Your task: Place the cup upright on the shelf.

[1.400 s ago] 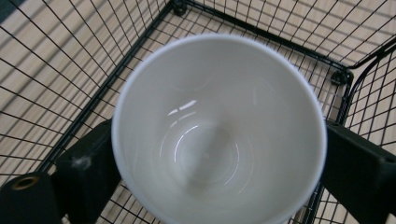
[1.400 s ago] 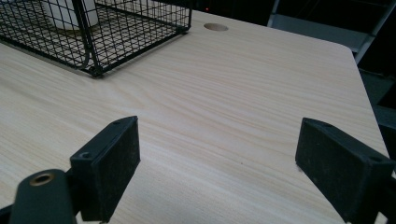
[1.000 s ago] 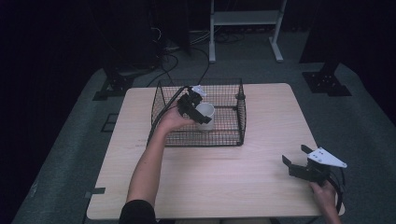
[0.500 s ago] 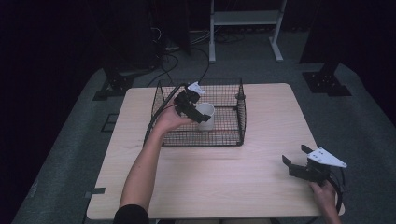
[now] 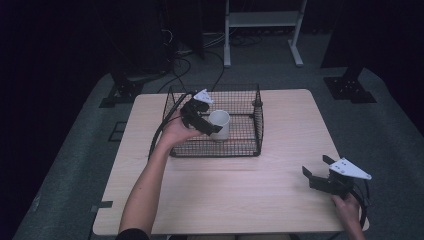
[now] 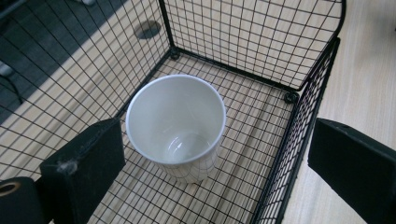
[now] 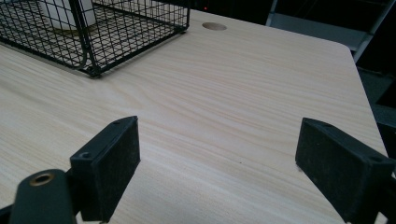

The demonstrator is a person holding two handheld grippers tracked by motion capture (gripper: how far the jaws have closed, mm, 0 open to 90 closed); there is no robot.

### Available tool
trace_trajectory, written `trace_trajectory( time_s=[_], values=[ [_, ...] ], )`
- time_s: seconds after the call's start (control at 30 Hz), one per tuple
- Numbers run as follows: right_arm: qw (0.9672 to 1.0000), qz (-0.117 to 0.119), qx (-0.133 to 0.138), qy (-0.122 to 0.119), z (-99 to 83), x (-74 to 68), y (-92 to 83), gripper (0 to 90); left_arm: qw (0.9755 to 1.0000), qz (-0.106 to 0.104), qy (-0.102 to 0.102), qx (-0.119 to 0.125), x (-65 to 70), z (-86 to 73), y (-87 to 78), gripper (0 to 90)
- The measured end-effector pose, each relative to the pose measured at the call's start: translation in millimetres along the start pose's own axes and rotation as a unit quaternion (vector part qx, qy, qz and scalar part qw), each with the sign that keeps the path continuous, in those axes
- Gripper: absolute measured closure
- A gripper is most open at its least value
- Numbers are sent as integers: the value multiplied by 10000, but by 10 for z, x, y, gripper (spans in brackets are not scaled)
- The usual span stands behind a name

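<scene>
My left gripper (image 5: pixel 210 125) has drawn back toward my side of the basket (image 5: pixel 259 131) since a second ago, when it sat closer over the cup (image 5: pixel 220 123); the right gripper (image 5: pixel 320 175) hasn't budged. Looking down the left gripper view now, the white cup (image 6: pixel 176 133) stands upright on the wire floor of the basket (image 6: pixel 243 46), near the middle and apart from every wall, its mouth open to me and nothing inside it. The left jaws are spread wide, wider than the cup, and they grip nothing: one pad is low on the near left, just short of the cup's side, the other hangs out past the basket's right wall, over the table (image 6: pixel 369 84). So I read this as a cup just set down and let go, or one I'm lining up to grab; I can't tell which from here. Either way the wide opening makes sense, it leaves room around the rim so I don't knock the cup over. That right pad outside the wire worries me, since closing from here would catch the wall rather than the cup. Over on my right, the gripper (image 7: pixel 217 168) rests low at the near right corner of the table (image 7: pixel 243 84), jaws wide apart with bare wood between them, parked well clear of the basket (image 7: pixel 135 28) so it stays out of the left hand's way.
</scene>
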State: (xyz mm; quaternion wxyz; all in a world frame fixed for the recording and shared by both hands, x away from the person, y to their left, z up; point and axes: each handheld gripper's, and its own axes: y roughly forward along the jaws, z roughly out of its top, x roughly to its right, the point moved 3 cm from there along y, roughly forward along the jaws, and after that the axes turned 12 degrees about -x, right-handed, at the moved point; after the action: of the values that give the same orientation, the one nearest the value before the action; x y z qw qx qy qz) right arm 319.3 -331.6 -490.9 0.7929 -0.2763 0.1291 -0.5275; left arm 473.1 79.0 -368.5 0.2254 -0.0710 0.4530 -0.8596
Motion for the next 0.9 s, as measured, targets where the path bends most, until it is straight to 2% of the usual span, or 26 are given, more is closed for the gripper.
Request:
trace_trajectory(
  time_s=[0.33,0.43,0.9],
  values=[
    [10000,-5,-11,11,1,1,3,131,9998,71,-67,172,84,-151,-135,34],
    [10000,-7,-12,13,1,1,3,131,9998,51,-95,144,108,-175,-152,36],
    [10000,-23,-9,12,1,7,3,130,9994,182,-46,296,277,-318,-313,35]
  ],
)
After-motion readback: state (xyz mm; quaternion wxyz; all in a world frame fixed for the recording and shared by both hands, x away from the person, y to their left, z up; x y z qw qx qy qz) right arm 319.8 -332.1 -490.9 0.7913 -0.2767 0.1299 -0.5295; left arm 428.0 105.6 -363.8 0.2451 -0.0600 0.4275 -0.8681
